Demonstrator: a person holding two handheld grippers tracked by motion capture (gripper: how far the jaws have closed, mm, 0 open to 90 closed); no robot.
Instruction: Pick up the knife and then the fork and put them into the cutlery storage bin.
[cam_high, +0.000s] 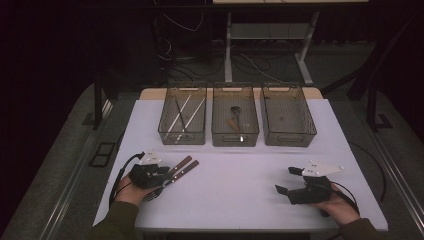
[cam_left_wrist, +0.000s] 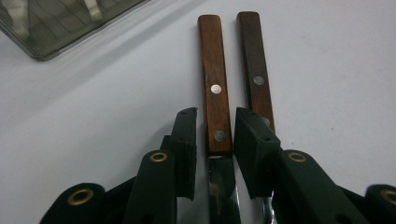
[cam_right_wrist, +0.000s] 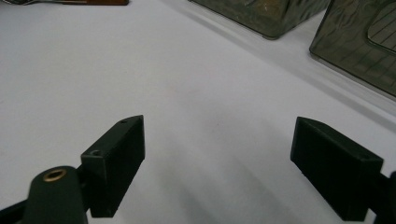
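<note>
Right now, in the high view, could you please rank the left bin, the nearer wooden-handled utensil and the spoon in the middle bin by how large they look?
1. Left bin, clearly largest.
2. Wooden-handled utensil.
3. Spoon, smallest, though it lies farther from the camera, so its place below the utensil is unsure.

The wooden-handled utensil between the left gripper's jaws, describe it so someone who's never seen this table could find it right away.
Start at the white table and go to its near left corner, where the left gripper sits. Two wooden-handled utensils lie side by side there. The wanted utensil is the lighter, reddish-brown one between the jaws; its darker neighbour lies just outside them.
</note>
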